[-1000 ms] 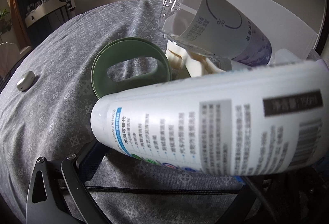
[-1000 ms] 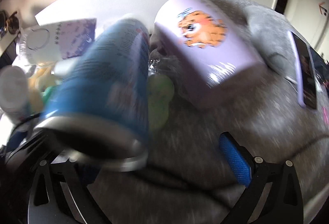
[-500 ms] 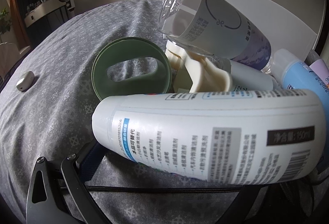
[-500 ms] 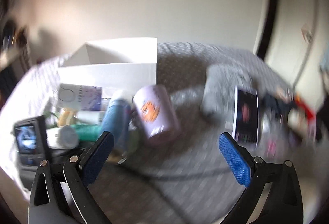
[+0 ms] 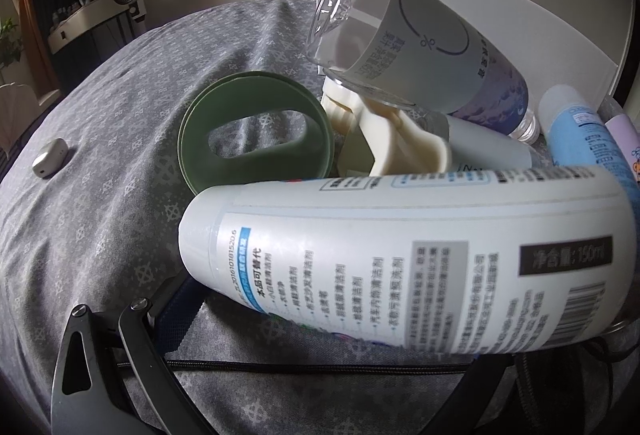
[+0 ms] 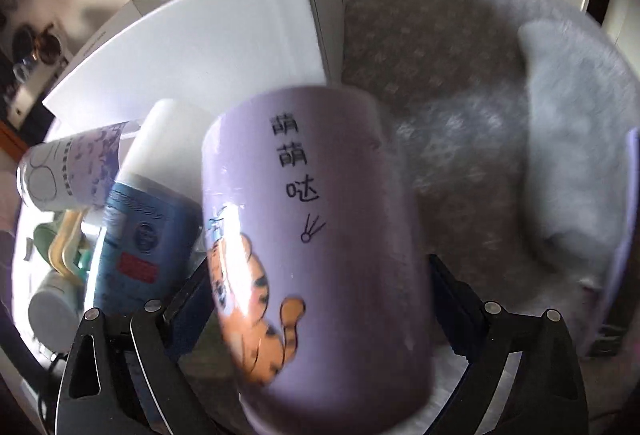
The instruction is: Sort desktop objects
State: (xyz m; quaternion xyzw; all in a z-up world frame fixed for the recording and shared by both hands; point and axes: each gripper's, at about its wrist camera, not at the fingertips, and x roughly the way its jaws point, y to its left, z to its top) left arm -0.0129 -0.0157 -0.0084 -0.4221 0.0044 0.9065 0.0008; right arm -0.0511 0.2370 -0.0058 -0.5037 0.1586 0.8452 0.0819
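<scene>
Right gripper [image 6: 320, 299], tilted steeply down, closing around the purple mug [image 6: 316, 235]; left gripper [image 5: 348, 319] angled down, clamping the white bottle [image 5: 400, 259].

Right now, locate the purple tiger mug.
In the right wrist view the purple tiger mug lies between the closing right gripper jaws, right of the blue bottle, before the white box.

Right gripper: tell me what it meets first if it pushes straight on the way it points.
The purple tiger cup. It already sits between the closing jaws of the right gripper, filling the line ahead; whether the pads touch it yet is unclear.
</scene>
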